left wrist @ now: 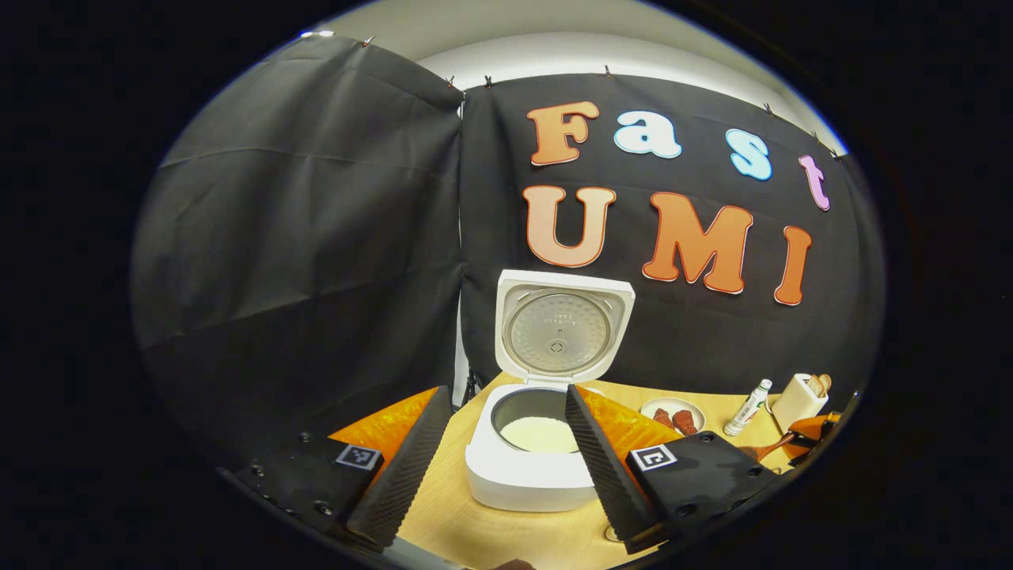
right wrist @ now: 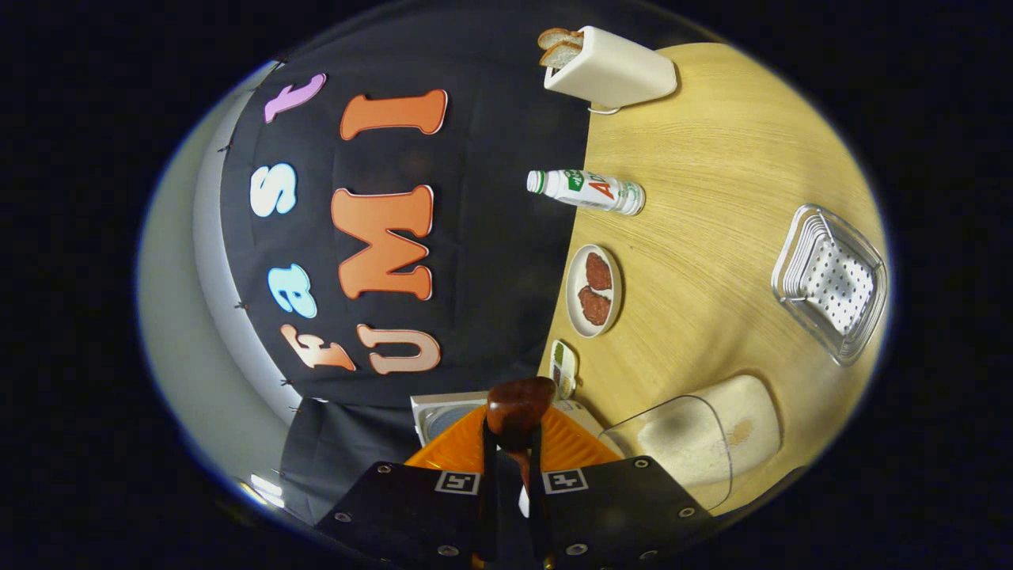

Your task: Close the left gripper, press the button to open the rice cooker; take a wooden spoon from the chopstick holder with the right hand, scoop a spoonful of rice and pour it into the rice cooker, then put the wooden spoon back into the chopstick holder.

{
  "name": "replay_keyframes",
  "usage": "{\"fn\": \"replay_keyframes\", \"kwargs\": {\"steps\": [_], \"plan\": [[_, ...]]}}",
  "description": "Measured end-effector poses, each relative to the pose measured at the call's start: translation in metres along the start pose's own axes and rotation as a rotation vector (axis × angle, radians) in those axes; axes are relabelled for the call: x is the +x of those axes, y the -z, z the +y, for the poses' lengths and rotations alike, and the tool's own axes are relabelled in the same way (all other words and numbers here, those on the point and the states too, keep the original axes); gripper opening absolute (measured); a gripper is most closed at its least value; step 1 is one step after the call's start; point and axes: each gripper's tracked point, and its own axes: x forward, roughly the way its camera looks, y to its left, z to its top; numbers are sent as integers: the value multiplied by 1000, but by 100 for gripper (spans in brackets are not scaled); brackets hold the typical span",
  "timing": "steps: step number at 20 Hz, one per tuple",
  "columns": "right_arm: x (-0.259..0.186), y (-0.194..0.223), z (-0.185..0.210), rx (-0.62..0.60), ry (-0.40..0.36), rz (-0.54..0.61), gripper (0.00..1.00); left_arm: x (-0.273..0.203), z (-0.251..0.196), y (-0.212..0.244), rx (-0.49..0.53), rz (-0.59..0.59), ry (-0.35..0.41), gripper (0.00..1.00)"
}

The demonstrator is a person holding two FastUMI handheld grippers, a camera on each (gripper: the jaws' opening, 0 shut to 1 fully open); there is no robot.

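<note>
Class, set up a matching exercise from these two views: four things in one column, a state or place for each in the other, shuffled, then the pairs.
1. rice cooker
2. wooden spoon
3. bread slices
4. left gripper

A. gripped between two fingers
B. standing in the toaster
C. fingers apart, holding nothing
D. lid up, rice inside

Pairs: 1-D, 2-A, 3-B, 4-C

In the left gripper view the rice cooker (left wrist: pixel 529 467) stands on the surface (left wrist: pixel 506 530) just before the booth wall, its lid (left wrist: pixel 563 331) upright behind the pot, rice (left wrist: pixel 540 435) lying in the pot. To its right sit a plate (left wrist: pixel 673 415), then a bottle (left wrist: pixel 747 408), then the toaster (left wrist: pixel 798 400) with bread in its slots. In the right gripper view a clear tray (right wrist: pixel 831 283) lies well apart from these, nearer the surface's front edge, beside a clear tub (right wrist: pixel 690 451) holding rice.
</note>
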Motion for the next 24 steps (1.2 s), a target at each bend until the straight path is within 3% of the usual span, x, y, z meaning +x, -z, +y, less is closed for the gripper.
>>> {"fn": "replay_keyframes", "kwargs": {"steps": [9, 18, 24], "plan": [[47, 29, 104, 35, -159, 31, 14, -10, 37, 2, -22, -9, -63, 99], [130, 87, 159, 9, -161, 105, 14, -24, 93, 7, -59, -5, -162, 98], [184, 126, 155, -119, -98, 126, 14, -40, 120, 18, -74, 5, -227, 98]]}}
